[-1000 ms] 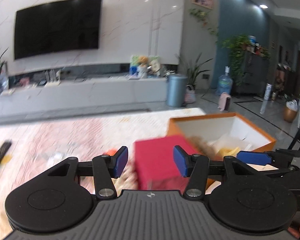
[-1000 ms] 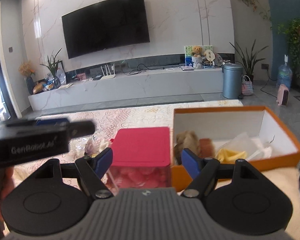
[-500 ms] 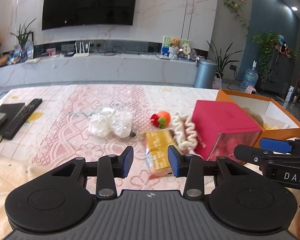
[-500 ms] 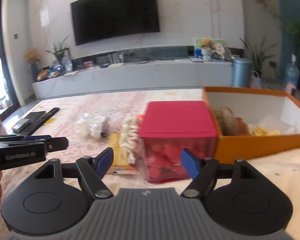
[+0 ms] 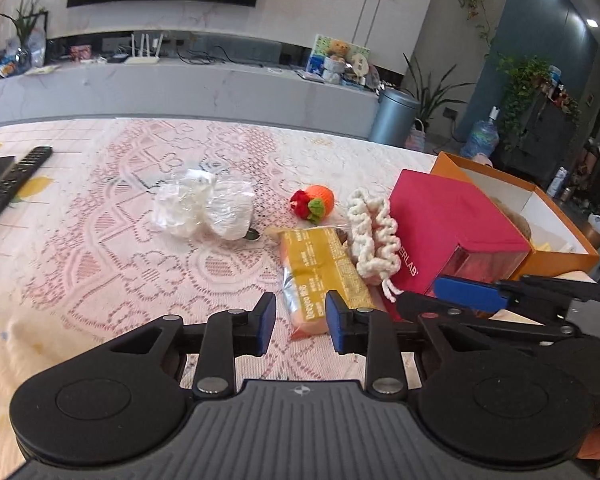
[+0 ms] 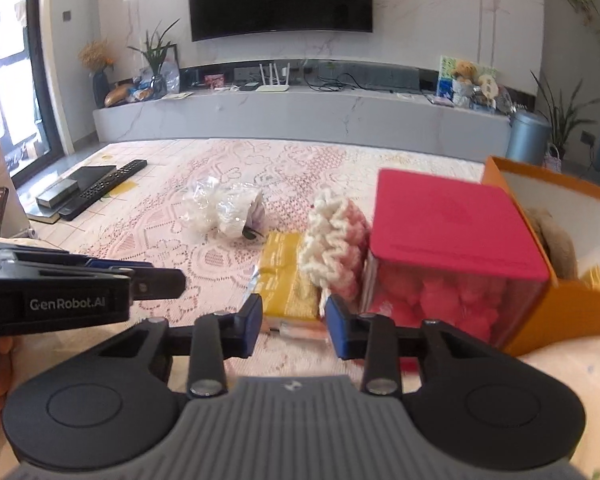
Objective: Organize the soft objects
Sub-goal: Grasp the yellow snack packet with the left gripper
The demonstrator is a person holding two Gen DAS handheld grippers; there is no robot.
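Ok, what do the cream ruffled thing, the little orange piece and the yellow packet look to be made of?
Cream ruffled piece: chunky yarn, apparently crocheted; matte, looped cords with loose strand ends.
Orange piece: also looks like crocheted yarn, with red and green knitted bits; matte, fuzzy.
Yellow packet: thin plastic film wrapper, probably; glossy, with a crimped clear end and printed text.

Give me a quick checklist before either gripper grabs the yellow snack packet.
1. Yellow snack packet lying flat and reachable: ok.
2. Left gripper jaws, which have just been closing, empty with a gap: ok.
3. Right gripper jaws, also just closing, empty: ok.
4. Packet clear of neighbours: not ok, the white knitted piece overlaps its edge.
5. Room left in the orange box: cannot tell.
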